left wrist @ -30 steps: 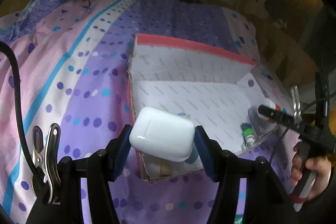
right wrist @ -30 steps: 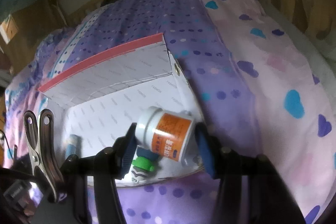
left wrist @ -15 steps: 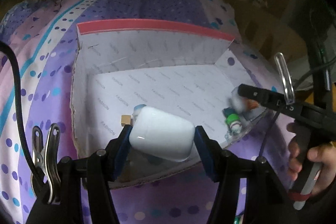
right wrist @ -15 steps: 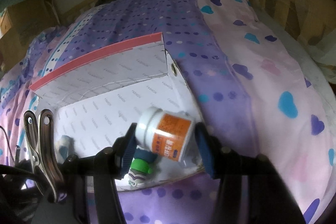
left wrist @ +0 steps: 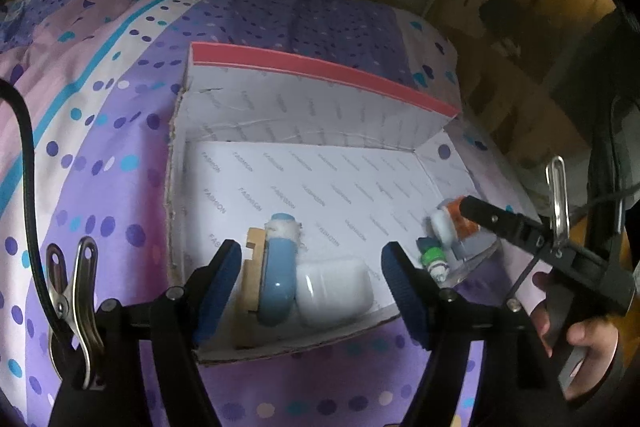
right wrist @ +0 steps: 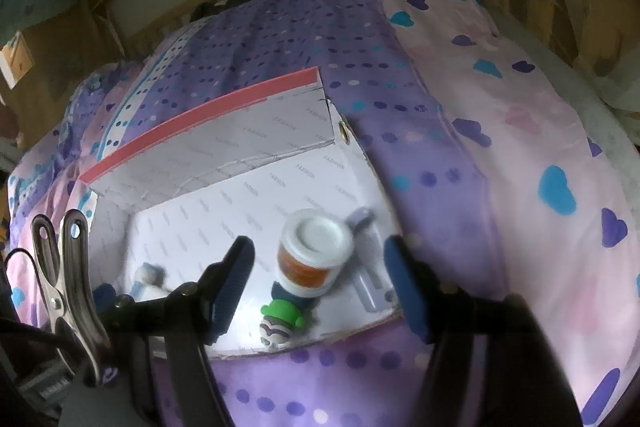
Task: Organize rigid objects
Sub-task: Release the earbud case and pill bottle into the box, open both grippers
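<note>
- Left hand-held gripper (left wrist: 312, 277), jaws opening, released: white case (left wrist: 334, 289) lying between the pads, untouched, low centre of frame, on the floor of the box (left wrist: 320, 111) on the bed (left wrist: 100, 115).
- Blue tube (left wrist: 278, 267) touching the case's left side, long axis running up the frame.
- Right hand-held gripper (right wrist: 320, 267), jaws opening, released: orange jar (right wrist: 314, 253) between the pads, lower centre, lid toward the lens, in the box.
- Each item nearest its own gripper.

box (left wrist: 320, 95) back half free, near edge crowded
</note>
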Demonstrator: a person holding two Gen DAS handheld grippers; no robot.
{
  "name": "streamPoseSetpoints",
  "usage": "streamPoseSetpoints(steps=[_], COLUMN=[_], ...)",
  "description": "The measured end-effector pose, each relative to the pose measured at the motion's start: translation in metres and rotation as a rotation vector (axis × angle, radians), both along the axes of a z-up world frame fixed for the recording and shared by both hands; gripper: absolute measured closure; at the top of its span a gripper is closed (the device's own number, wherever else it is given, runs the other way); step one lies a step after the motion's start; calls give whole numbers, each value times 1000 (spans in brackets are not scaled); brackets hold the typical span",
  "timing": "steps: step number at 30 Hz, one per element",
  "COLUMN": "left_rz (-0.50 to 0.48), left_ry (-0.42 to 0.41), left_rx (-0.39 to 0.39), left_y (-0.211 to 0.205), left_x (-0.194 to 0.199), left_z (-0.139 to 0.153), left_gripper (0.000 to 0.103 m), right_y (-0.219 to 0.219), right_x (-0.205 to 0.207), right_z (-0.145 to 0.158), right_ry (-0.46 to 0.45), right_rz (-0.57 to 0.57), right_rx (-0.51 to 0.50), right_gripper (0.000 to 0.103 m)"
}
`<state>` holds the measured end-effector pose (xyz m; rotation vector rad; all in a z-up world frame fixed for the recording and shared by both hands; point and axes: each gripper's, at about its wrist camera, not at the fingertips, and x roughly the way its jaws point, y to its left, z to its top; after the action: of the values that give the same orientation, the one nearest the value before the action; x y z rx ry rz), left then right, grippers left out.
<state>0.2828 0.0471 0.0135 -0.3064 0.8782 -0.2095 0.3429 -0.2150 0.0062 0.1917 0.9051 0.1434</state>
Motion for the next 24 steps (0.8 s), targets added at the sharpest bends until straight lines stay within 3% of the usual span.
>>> streamPoseSetpoints(steps=[12,24], left_rz=[-5,-26], left_ry=[10,-13], left_rx=[7,121], left_y=[2,-12], left_x=[-1,-16], left_z=[-1,-3], left_gripper=[27,27], right_y=[9,9], right_x=[-8,-36], right_z=[-2,5], right_ry=[-13,-29], right_rz=[24,36], right_rx=[-46,-46], right_gripper=[32,32])
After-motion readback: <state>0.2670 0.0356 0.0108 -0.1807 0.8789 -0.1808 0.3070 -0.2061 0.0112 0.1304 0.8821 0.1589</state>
